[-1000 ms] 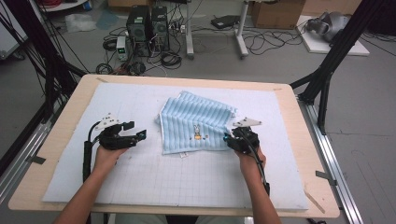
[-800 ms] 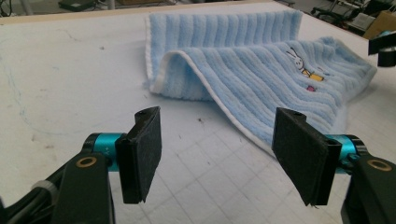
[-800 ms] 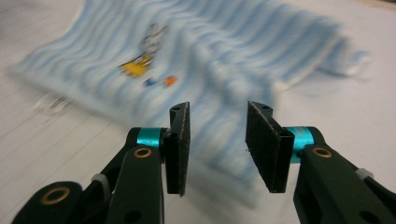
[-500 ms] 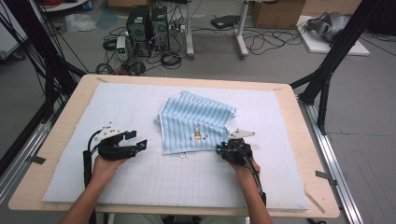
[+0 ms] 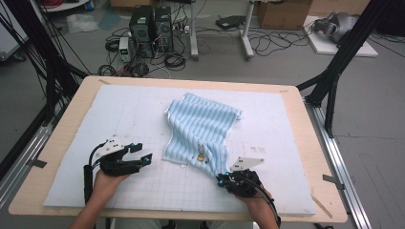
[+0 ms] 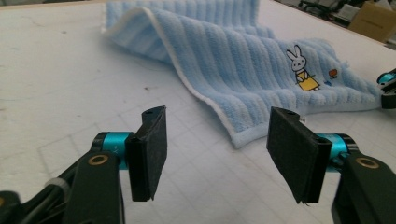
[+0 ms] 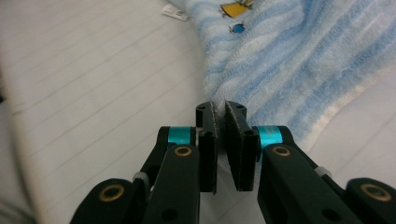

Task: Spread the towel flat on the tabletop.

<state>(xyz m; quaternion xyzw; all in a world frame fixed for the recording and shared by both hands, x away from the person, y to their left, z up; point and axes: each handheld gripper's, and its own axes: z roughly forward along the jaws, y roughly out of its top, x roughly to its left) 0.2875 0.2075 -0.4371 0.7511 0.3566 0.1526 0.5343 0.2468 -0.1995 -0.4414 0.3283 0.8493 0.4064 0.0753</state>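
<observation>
Blue striped towel [image 5: 200,131] on the counter [image 5: 62,138], one corner pinched

The wooden counter carries a white gridded mat [image 5: 133,114]; beyond it, grey floor with computer towers [image 5: 153,24], cables and a cardboard box [image 5: 282,12]. The towel lies rumpled at the mat's middle, its rabbit picture [image 6: 301,67] near the person's edge, with bare mat left and right of it and toward the far edge. The right gripper [image 5: 223,180] sits at the towel's near right corner, fingers [image 7: 208,135] clenched on the white hem. The left gripper [image 5: 145,155] rests just left of the towel, its fingers [image 6: 149,149] apart with nothing between them, having just been closing.
</observation>
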